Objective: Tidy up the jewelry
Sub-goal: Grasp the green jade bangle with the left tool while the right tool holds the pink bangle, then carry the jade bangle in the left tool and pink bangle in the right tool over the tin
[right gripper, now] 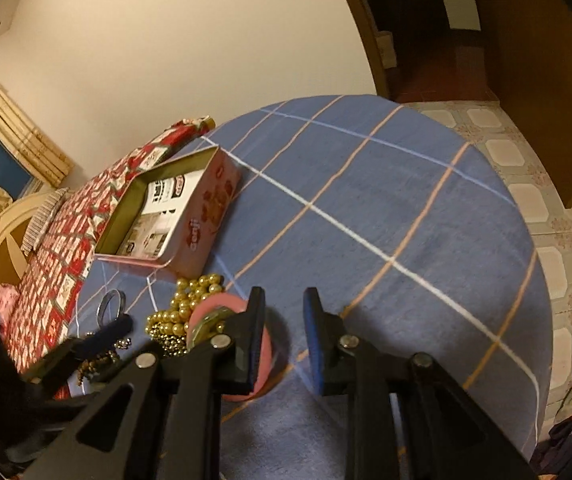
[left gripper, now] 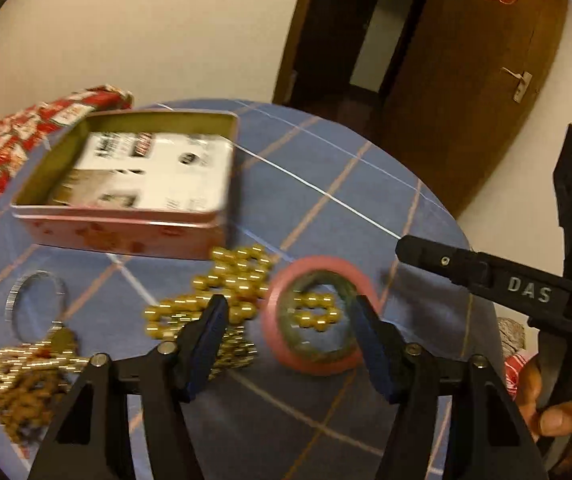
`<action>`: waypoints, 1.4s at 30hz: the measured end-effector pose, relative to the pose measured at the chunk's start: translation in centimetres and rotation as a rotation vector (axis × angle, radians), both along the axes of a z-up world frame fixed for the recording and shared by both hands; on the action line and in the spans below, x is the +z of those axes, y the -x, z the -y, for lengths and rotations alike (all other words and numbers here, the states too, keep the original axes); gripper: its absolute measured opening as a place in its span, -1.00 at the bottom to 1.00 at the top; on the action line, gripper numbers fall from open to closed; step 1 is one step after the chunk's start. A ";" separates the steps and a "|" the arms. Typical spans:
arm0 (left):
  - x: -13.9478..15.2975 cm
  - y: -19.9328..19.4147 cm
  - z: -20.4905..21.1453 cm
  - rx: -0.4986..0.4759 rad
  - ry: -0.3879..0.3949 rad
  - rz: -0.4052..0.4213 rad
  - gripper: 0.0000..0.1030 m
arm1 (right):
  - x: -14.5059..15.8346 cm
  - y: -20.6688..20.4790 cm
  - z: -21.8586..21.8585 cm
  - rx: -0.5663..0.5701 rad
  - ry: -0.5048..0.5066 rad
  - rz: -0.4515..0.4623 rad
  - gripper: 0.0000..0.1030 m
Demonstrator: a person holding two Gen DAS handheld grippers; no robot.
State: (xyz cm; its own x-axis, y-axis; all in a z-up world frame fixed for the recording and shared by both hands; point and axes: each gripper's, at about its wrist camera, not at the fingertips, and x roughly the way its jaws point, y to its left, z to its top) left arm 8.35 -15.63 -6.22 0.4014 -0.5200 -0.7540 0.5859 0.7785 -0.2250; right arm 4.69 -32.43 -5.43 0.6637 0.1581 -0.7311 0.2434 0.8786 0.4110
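Note:
A pink ring [left gripper: 326, 265] with a greenish inner band lies on the blue checked tablecloth [left gripper: 326, 184]. A heap of gold beads [left gripper: 237, 276] lies against its left side, and some beads show through its hole. My left gripper [left gripper: 289, 303] hovers over them, open; its left finger is above the beads and its right finger is at the ring's right inner edge. The open pink tin [left gripper: 125, 226] stands behind, with a printed card inside. My right gripper [right gripper: 283, 294] is open by a narrow gap with nothing in it, just right of the pink ring [right gripper: 221, 303] and the beads [right gripper: 193, 296].
A silver bangle [left gripper: 37, 280] and a tangle of gold chain [left gripper: 25, 376] lie at the left. A red patterned cloth [right gripper: 65, 232] covers the far left. The round table's edge [right gripper: 526, 240] drops to a tiled floor. A person's hand [left gripper: 558, 412] holds the right gripper's handle.

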 end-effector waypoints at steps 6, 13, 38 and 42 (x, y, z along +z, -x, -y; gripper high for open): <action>-1.6 0.0 1.3 -0.036 -0.042 -0.010 -0.74 | -0.1 1.2 1.8 -0.043 -0.015 0.005 -0.52; 3.0 0.1 -2.5 0.016 0.070 0.096 -0.89 | -0.3 1.4 2.5 -0.054 -0.031 0.009 -0.52; 4.3 0.8 -9.9 0.192 0.105 0.137 -0.89 | -0.3 1.5 -5.5 0.165 0.206 -0.044 -0.73; 4.9 1.0 -11.0 0.225 0.110 0.159 -0.89 | 2.9 1.7 -5.2 0.158 0.167 0.045 -0.73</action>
